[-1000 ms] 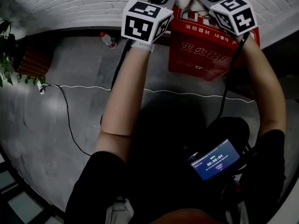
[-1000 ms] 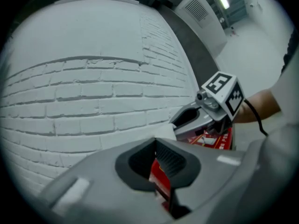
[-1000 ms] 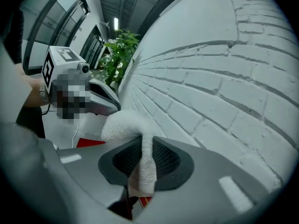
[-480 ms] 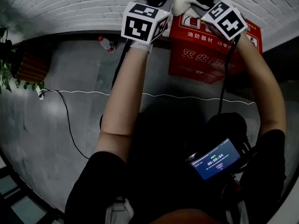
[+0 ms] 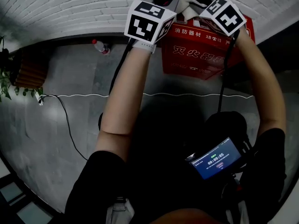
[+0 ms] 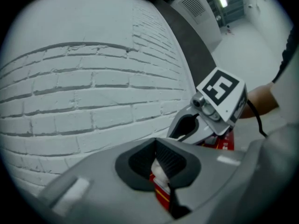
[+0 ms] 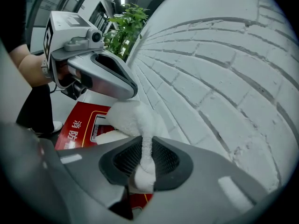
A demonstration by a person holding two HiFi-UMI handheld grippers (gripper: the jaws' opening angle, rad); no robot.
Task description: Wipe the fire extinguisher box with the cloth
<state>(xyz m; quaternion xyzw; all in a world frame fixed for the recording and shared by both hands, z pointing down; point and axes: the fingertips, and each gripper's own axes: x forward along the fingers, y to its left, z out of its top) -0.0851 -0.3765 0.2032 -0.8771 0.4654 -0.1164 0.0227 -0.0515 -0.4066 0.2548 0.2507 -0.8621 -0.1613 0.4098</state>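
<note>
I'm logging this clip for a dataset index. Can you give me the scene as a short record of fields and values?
setting: white brick wall, grey floor
fire extinguisher box: red, at the foot of the wall
cloth: white, bunched at the box's top, stretched between both grippers
left gripper: jaws shut on the cloth
right gripper: jaws shut on the cloth
also on floor: water bottle, white cable
</note>
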